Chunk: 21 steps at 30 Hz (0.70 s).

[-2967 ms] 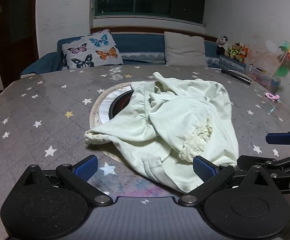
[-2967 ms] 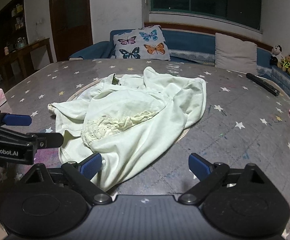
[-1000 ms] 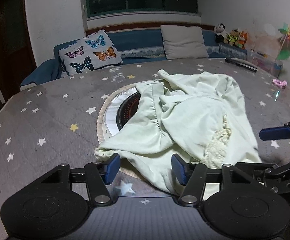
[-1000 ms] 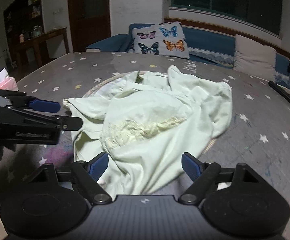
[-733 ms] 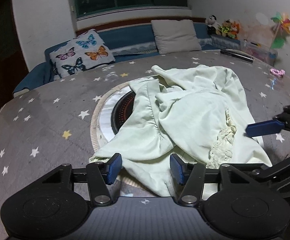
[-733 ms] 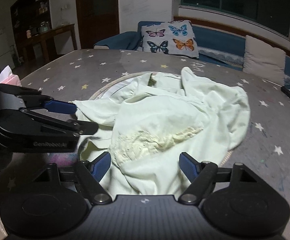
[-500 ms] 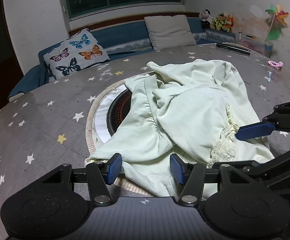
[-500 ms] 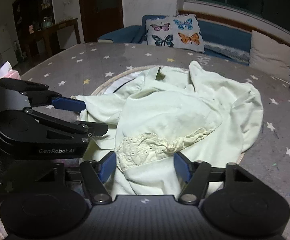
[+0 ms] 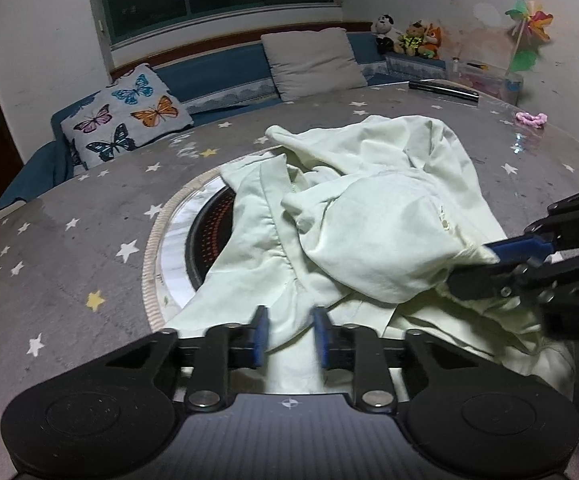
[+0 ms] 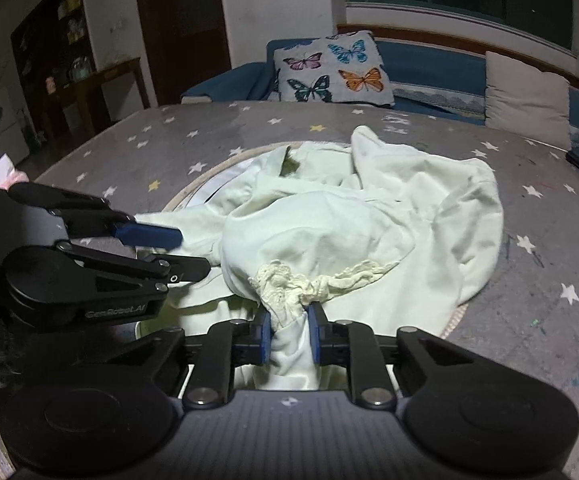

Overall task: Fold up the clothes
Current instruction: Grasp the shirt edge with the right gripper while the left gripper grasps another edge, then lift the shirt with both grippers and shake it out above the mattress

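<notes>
A crumpled pale green garment [image 9: 389, 232] with a lace trim [image 10: 329, 278] lies on the round star-patterned table [image 9: 69, 248], partly over the dark cooker plate [image 9: 209, 240] set in its middle. My left gripper [image 9: 289, 336] is at the garment's near left edge, its jaws closing with a fold of cloth filling the gap between the pads. My right gripper [image 10: 288, 330] is at the near right edge, jaws closing on the bunched lace hem. Each gripper shows in the other view: the left gripper [image 10: 193, 252] at left, the right gripper [image 9: 473, 268] at right, with cloth gathered at its tips.
A black remote [image 9: 443, 90] and a pink hair tie [image 9: 531, 118] lie at the table's far right. A tissue box [image 10: 5, 176] sits at the left edge. Behind the table is a blue sofa with a butterfly pillow [image 9: 125, 120] and a grey cushion [image 9: 313, 62].
Both grippers moved forward onto the garment's near edge and their jaws narrowed from wide apart to pinching cloth. The lace hem is now gathered between the right pads.
</notes>
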Tool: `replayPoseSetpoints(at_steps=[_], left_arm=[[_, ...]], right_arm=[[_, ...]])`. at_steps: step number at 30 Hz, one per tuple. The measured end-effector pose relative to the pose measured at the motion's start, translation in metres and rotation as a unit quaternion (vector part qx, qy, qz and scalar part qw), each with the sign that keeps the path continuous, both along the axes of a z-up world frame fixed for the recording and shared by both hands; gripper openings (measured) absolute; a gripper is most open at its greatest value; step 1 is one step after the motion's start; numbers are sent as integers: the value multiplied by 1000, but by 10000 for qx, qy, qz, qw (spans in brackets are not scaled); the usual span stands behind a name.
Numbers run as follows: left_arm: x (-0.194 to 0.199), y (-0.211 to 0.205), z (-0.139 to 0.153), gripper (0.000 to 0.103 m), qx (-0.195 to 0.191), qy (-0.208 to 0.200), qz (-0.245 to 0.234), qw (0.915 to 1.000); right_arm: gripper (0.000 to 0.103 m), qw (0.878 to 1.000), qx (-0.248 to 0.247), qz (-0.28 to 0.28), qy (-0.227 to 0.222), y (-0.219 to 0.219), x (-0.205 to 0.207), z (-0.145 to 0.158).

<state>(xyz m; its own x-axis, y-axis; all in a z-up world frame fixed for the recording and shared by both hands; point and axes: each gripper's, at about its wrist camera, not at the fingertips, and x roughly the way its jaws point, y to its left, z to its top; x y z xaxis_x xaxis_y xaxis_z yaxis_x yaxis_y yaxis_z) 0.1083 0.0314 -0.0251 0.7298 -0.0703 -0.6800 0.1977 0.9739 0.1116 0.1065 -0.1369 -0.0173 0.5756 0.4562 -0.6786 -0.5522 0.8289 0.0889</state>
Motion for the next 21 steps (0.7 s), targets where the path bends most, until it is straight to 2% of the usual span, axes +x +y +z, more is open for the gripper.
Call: replayPoseSetpoints(at_steps=[3, 7, 14, 21], left_arm=[[0, 3, 2, 7, -89, -50, 45, 9999], [-5, 11, 7, 2, -184, -172, 209, 9995], [-22, 21, 21, 1, -346, -375, 446, 9977], [-23, 10, 16, 4, -247, -230, 216, 9992]], right_arm=[[15, 9998, 119, -110, -66, -9, -1, 6], [15, 9988, 279, -373, -149, -27, -2, 16], [15, 9951, 440, -842, -287, -61, -8, 25], [15, 9925, 415, -1150, -76, -87, -14, 15]])
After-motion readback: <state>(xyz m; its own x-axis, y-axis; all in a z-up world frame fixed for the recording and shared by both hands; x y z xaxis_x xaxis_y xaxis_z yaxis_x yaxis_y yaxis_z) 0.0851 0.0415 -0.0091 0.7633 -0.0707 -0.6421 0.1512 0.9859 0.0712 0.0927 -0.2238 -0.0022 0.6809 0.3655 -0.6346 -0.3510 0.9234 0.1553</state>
